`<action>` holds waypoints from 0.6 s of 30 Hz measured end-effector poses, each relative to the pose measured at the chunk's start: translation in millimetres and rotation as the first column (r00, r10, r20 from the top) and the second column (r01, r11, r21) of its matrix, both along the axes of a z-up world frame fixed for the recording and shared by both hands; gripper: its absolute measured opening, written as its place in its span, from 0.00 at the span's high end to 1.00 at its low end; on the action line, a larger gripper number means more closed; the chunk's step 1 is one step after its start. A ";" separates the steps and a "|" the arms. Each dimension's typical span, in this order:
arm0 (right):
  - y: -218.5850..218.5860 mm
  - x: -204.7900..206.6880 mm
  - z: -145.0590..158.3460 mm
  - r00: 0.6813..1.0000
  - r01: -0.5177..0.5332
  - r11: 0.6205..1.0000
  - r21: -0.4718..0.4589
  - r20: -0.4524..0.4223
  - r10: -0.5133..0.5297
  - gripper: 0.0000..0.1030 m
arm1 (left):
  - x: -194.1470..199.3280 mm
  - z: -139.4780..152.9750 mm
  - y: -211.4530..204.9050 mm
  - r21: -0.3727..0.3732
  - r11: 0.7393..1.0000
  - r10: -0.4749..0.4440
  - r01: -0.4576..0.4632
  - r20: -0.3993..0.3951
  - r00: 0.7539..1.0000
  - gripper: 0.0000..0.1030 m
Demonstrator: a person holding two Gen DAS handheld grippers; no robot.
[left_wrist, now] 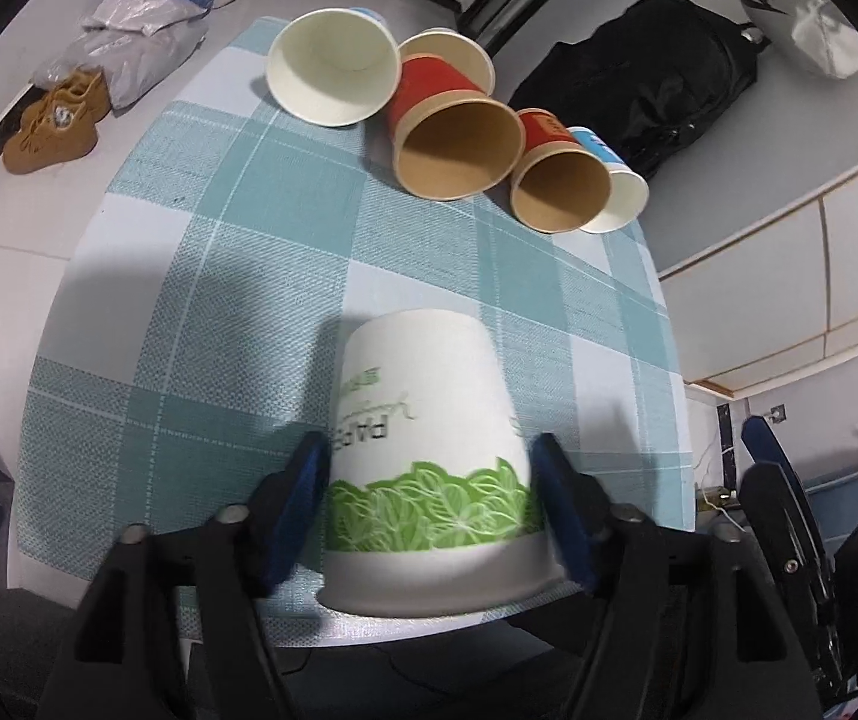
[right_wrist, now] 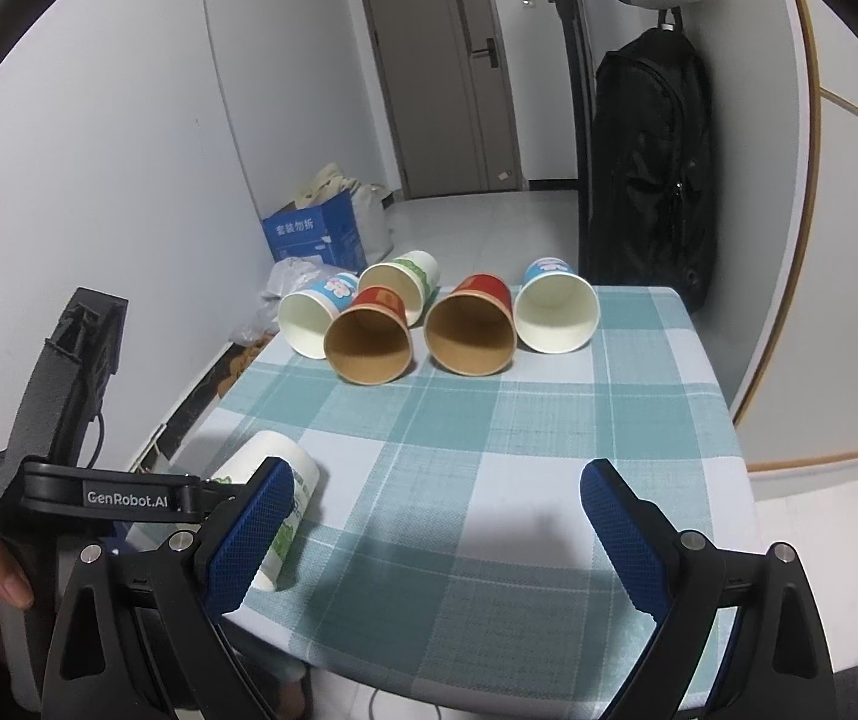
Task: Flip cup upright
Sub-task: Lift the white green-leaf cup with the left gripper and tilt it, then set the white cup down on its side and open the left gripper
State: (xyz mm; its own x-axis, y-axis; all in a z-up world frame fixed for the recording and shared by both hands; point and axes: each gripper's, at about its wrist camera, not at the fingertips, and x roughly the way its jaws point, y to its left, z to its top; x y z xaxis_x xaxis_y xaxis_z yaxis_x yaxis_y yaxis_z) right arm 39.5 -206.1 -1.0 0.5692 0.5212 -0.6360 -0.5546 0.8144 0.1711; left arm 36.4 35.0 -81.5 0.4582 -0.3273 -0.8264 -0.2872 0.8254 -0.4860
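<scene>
A white paper cup with a green leaf band [left_wrist: 423,450] sits between the blue pads of my left gripper [left_wrist: 429,474]. The pads press both its sides near the rim end. Its closed base points away from the camera, and it hangs low over the near edge of the checked tablecloth [left_wrist: 219,276]. In the right wrist view the same cup [right_wrist: 291,480] lies tilted at the table's near left corner, partly behind a blue pad. My right gripper [right_wrist: 435,516] is open and empty above the near edge of the tablecloth [right_wrist: 489,450].
Several cups lie on their sides at the far edge: two red ones [right_wrist: 372,333] [right_wrist: 472,324], white-and-blue ones [right_wrist: 556,306] [right_wrist: 312,312] and another green-leaf one [right_wrist: 408,279]. A black backpack [right_wrist: 648,168] hangs at the far right. A blue box [right_wrist: 315,234] and bags sit on the floor.
</scene>
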 end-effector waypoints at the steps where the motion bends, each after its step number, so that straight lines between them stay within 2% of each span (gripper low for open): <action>1: -0.1 0.1 0.0 1.000 0.001 1.000 0.000 -0.001 -0.001 0.06 | -1.2 0.2 1.4 -0.003 1.000 0.009 -0.009 0.002 1.000 0.24; 3: -0.7 0.6 0.0 1.000 0.004 1.000 0.003 -0.003 -0.004 0.06 | -0.8 3.3 0.5 -0.008 1.000 0.010 -0.010 0.016 1.000 0.24; 8: -2.1 0.8 0.0 1.000 0.005 1.000 0.008 -0.006 -0.005 0.06 | -2.9 11.8 -4.6 0.041 0.999 -0.002 0.001 0.036 0.999 0.24; 16: -2.2 -0.1 1.4 1.000 0.000 1.000 0.009 -0.004 0.000 0.06 | -13.1 38.9 0.7 0.096 0.995 0.024 -0.037 0.131 0.991 0.23; 18: -2.6 0.4 1.2 1.000 0.004 1.000 0.012 -0.007 -0.004 0.06 | -18.4 51.7 1.4 0.132 0.989 0.045 -0.069 0.174 0.984 0.23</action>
State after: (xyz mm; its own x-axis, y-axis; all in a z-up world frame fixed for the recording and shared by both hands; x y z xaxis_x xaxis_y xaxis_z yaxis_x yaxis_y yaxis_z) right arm 39.8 -208.7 0.3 0.5666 0.5270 -0.6335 -0.5504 0.8141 0.1849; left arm 17.9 36.4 -29.8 0.6105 -0.1854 -0.7700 -0.2588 0.8721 -0.4152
